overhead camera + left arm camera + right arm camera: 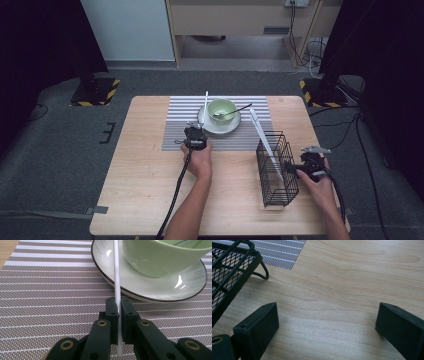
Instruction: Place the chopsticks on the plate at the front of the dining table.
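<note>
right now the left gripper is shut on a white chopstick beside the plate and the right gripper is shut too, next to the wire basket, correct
Not quite. The right gripper is open: the right gripper view shows its jaws wide apart over bare table, with nothing between them. The rest holds: the left gripper is shut on the white chopstick beside the plate, and the right gripper sits next to the wire basket.

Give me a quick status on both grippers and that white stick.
Left gripper shut on thin white stick, beside white saucer. Right gripper open over table, beside black wire basket. Nothing blocking.
</note>
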Tool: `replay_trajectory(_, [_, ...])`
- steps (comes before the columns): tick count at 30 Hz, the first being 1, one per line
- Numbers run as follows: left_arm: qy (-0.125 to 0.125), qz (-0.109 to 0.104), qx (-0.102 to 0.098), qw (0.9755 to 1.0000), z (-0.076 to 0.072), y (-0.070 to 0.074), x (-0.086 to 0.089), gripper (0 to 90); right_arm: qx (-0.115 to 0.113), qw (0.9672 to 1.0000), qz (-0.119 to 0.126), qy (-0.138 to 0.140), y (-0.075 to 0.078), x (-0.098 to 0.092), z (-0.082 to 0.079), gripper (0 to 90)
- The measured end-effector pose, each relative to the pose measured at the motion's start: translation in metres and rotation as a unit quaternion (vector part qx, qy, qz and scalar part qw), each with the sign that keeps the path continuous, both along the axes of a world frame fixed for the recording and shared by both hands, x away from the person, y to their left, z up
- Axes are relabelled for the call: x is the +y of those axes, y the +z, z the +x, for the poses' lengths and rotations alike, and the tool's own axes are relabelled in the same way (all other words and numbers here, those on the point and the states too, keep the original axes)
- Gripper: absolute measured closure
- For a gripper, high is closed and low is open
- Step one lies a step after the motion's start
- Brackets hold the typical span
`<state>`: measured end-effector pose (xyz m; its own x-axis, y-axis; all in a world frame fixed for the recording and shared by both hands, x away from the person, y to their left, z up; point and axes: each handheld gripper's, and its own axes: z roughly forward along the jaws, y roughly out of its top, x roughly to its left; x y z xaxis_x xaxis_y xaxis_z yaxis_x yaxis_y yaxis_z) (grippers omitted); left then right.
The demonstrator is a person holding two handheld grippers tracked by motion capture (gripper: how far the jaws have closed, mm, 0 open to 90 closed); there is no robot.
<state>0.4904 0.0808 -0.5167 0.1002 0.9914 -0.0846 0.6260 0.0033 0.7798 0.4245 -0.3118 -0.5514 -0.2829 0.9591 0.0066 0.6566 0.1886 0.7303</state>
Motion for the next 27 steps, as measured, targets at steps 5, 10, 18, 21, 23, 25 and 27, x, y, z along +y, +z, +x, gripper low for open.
replay_trajectory(5, [0.000,0.001,0.003,1.0000,0.0008,-0.0025,-0.0034,85.6,0.000,1.0000,0.001,-0.001,0.0000,0.0002,-0.0001,4.8])
replay_trajectory(10, [0.000,0.000,0.004,1.0000,0.0015,-0.0051,-0.0048,85.6,0.000,1.0000,0.001,-0.001,0.0000,0.0002,-0.0002,4.8])
replay_trajectory(18, [-0.001,-0.002,0.006,1.0000,0.0024,-0.0074,-0.0077,85.6,0.000,1.0000,0.001,0.001,0.0000,0.0001,-0.0002,4.8])
replay_trajectory(21, [0.000,-0.001,0.006,1.0000,0.0023,-0.0077,-0.0085,85.6,0.000,1.0000,0.001,0.000,0.0000,0.0002,-0.0003,4.8])
replay_trajectory(23, [-0.001,-0.001,0.007,1.0000,0.0020,-0.0078,-0.0089,85.5,0.000,1.0000,0.002,0.000,0.0000,0.0002,-0.0003,4.8])
replay_trajectory(25, [0.000,-0.001,0.006,1.0000,0.0018,-0.0075,-0.0095,85.4,0.000,1.0000,0.001,0.001,0.0000,0.0002,-0.0002,4.8])
replay_trajectory(27, [0.000,-0.002,0.006,1.0000,0.0017,-0.0073,-0.0096,85.4,-0.001,1.0000,0.001,0.001,0.0000,0.0001,-0.0003,4.9])
